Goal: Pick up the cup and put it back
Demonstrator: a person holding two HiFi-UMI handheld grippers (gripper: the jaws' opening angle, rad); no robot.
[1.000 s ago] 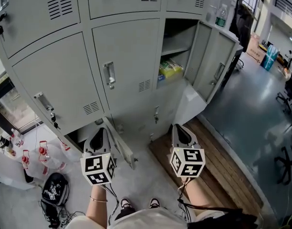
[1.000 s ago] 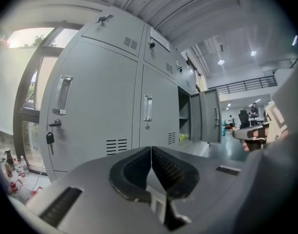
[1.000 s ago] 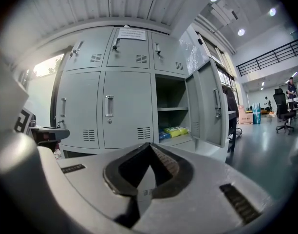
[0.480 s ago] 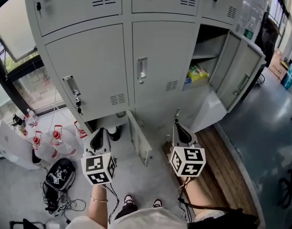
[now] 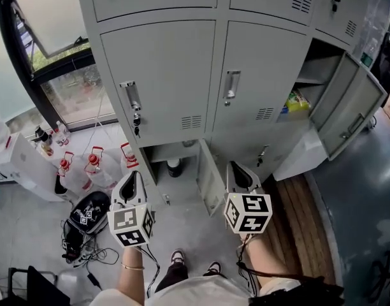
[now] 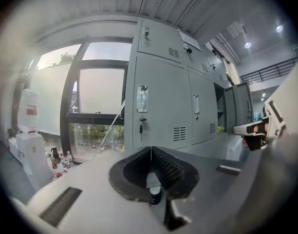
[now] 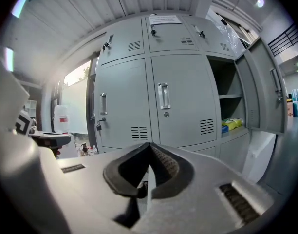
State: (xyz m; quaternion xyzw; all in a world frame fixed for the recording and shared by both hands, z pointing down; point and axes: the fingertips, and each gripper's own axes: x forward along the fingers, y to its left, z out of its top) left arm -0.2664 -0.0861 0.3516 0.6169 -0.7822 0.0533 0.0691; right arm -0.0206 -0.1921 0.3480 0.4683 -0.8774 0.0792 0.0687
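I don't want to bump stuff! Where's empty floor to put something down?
Bare floor lies between the open bottom locker and the shoes, and the wooden planks on the right are free. The left is crowded: water jugs, black bag, cables.

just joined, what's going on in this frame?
A person faces a bank of grey metal lockers with a two-jaw gripper in each hand. The left gripper and the right gripper are both shut, with nothing between their jaws. A small dark cup stands inside the open bottom compartment just ahead of them, untouched. The pick-up has not yet begun.
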